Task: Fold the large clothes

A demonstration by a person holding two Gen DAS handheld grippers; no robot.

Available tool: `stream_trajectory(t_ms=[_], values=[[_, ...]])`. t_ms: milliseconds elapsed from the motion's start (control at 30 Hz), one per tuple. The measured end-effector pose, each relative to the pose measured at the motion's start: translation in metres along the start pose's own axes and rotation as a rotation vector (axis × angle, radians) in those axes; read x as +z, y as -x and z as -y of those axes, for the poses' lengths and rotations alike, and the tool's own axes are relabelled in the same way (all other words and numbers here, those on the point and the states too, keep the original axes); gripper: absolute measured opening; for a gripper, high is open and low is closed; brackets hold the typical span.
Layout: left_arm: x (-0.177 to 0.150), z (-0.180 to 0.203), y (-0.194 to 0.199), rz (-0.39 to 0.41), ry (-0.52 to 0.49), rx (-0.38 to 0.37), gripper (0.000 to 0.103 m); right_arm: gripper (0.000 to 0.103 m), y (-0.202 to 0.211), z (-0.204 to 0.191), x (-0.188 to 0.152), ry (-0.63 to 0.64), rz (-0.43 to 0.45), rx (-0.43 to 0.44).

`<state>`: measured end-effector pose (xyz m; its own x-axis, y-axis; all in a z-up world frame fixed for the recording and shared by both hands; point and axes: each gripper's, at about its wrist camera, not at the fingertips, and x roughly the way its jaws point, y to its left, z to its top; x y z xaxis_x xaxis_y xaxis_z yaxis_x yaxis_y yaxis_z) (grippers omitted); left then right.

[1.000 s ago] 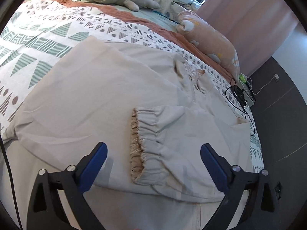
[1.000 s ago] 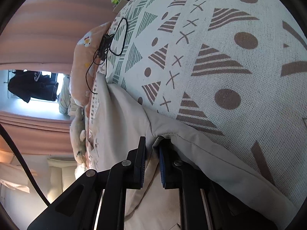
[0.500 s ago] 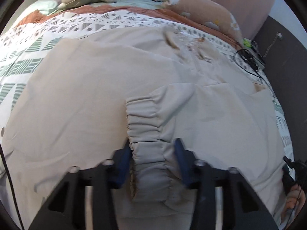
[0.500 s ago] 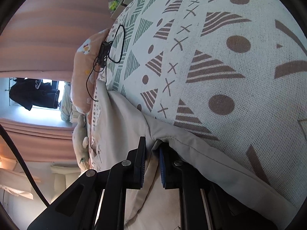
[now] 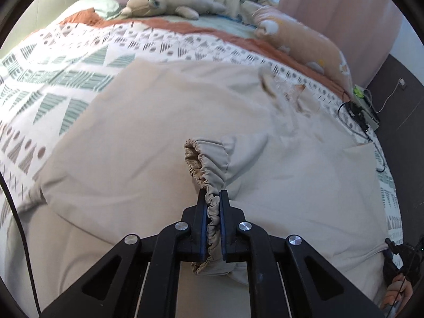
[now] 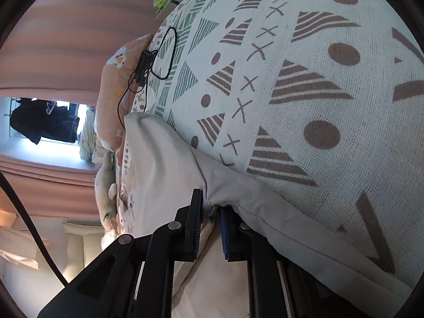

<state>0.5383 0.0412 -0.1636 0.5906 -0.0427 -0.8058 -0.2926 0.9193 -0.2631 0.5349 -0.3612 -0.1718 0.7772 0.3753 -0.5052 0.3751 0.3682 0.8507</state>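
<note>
Your left gripper [image 5: 212, 198] pinches the soft garment [image 5: 137, 137] at its gathered cuff [image 5: 209, 164], and your right gripper [image 6: 209, 206] clamps its limp edge on the bed [image 6: 304, 79].

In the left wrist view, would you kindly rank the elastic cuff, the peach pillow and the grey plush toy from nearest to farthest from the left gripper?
1. Elastic cuff: clamped in the left gripper.
2. Peach pillow: upper right, on the bed's far side.
3. Grey plush toy: top centre, at the head of the bed.

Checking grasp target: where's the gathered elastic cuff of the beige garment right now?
In the left wrist view, the gathered elastic cuff sits low centre, pinched in the left gripper, lying on the beige garment spread over the patterned bedspread.
</note>
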Motion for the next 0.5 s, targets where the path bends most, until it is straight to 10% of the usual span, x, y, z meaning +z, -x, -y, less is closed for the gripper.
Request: stream_trajectory(t_ms=[500], values=[[0.008, 0.003, -0.006, 0.014, -0.051, 0.016, 0.010, 0.010, -0.007, -0.012, -0.002, 0.019, -0.003, -0.016]])
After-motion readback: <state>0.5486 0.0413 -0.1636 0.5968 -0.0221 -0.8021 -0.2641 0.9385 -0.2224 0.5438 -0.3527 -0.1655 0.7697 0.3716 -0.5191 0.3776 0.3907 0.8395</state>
